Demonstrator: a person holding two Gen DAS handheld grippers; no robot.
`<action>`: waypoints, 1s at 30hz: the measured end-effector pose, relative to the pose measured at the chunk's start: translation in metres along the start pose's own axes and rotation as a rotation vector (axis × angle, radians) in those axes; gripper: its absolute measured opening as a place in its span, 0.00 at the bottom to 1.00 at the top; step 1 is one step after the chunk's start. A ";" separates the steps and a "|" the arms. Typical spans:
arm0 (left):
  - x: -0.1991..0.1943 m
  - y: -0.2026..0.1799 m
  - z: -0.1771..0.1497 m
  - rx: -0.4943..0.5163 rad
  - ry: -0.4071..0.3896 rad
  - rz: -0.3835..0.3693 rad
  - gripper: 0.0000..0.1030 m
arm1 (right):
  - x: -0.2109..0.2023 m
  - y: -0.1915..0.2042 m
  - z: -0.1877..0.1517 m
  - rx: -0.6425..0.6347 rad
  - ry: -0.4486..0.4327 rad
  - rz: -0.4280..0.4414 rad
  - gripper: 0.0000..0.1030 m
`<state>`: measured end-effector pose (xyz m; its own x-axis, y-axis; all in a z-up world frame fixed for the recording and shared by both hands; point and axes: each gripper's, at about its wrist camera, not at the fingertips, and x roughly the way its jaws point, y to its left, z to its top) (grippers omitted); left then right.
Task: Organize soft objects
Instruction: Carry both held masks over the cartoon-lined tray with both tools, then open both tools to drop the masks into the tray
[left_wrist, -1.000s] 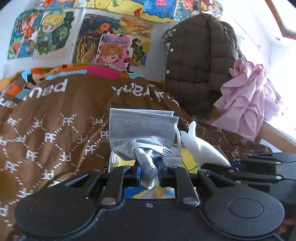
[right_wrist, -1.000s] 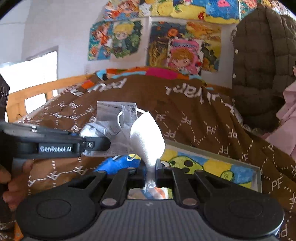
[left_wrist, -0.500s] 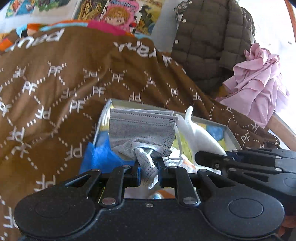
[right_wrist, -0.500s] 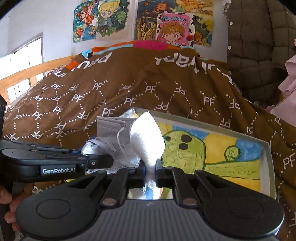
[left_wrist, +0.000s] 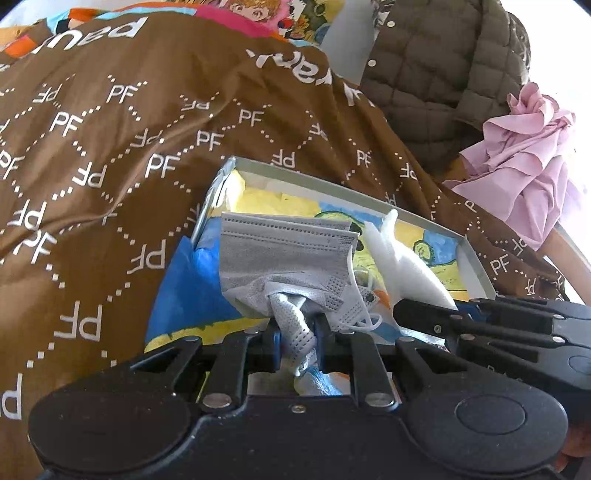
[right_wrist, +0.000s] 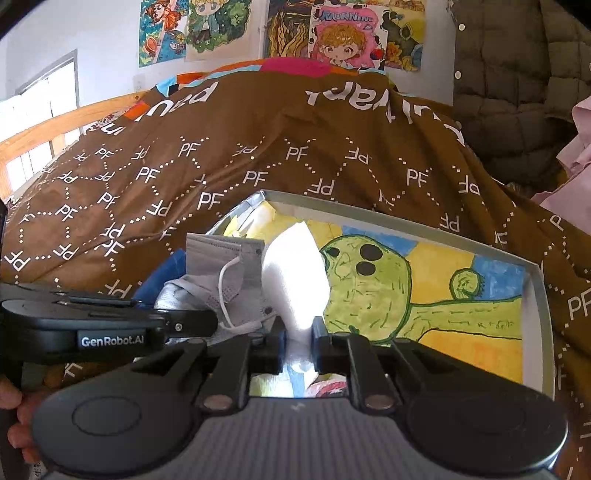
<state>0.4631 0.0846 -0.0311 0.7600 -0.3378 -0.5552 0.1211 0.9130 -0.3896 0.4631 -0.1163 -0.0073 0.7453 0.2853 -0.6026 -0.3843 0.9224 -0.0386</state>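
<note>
Nearest the left camera, the left gripper (left_wrist: 297, 341) pinches a bunched corner of a grey mask (left_wrist: 284, 254) between its pads; the rest of the mask fans up and away over the near left part of a box (left_wrist: 471, 266). A white ear loop dangles from the mask's right edge, just beside the tip of the right gripper (left_wrist: 400, 312), which reaches in from the right.

In the right camera, the right gripper (right_wrist: 298, 338) has a white cloth (right_wrist: 295, 277) between its pads. Its jaws are opening, yet the pads still touch the cloth's narrow lower end, and the cloth stands upright above them. The left gripper (right_wrist: 210, 321) comes in from the left with the mask (right_wrist: 218, 266) just beside the cloth. A hand (right_wrist: 16, 424) shows at the lower left edge.

Both soft things hang over the shallow box (right_wrist: 532, 280), whose floor bears a drawing of a green figure on yellow and blue. The box lies on a brown blanket (right_wrist: 258, 147) printed with white letters. Farther back hang a quilted jacket (left_wrist: 443, 62) and a pink garment (left_wrist: 524, 162), and posters (right_wrist: 347, 33) cover the wall.
</note>
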 end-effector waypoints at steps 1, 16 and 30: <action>0.000 0.001 0.000 -0.004 0.001 0.002 0.19 | -0.001 0.001 0.000 0.000 -0.001 -0.003 0.16; -0.017 0.006 -0.005 -0.025 -0.012 0.058 0.41 | -0.025 0.002 0.004 -0.006 -0.035 -0.012 0.56; -0.068 -0.008 0.001 0.017 -0.109 0.105 0.69 | -0.077 -0.016 0.005 0.039 -0.134 -0.042 0.94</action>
<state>0.4109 0.1002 0.0103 0.8338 -0.2139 -0.5089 0.0471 0.9461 -0.3205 0.4141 -0.1519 0.0438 0.8274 0.2758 -0.4893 -0.3315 0.9430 -0.0290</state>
